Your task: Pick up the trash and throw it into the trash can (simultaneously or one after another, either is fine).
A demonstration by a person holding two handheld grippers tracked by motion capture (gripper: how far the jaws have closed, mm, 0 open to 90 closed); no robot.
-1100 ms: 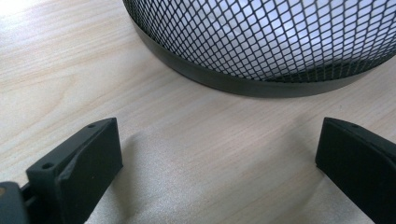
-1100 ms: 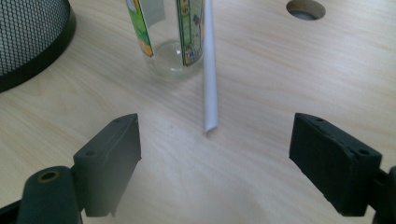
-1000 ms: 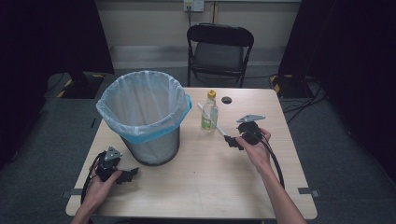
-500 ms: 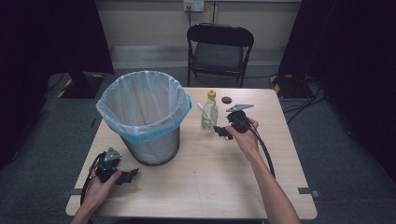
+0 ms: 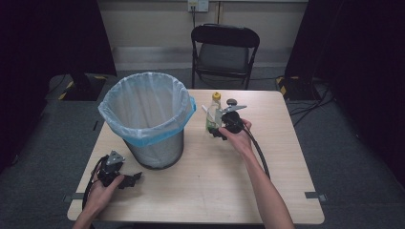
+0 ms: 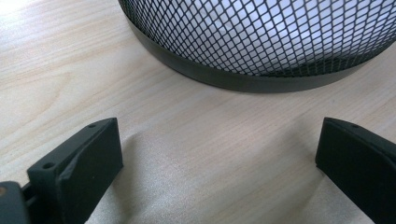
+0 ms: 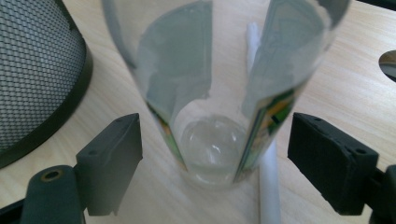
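Observation:
A clear plastic bottle [image 5: 213, 116] with a yellow cap and a green label stands upright on the wooden table [image 5: 205, 191], just right of the bin. My right gripper [image 5: 218, 132] is open at the bottle's base. In the right gripper view the bottle [image 7: 187, 84] stands between the two jaws of the right gripper [image 7: 217, 137], with a gap on each side. My left gripper [image 5: 135, 178] rests open near the front left of the table. Nothing lies between the jaws of the left gripper [image 6: 217, 140], which face the bin's mesh base [image 6: 261, 46].
A black mesh waste bin [image 5: 145, 119] with a pale blue liner stands at the table's left. A white stick [image 7: 268, 186] lies on the table behind the bottle. A small dark round object [image 5: 232, 101] sits beyond it. A black folding chair [image 5: 224, 50] stands past the far edge.
My right gripper has moved left and away from the person toward the bottle, and its jaws now stand on either side of it. The left gripper has stayed put.

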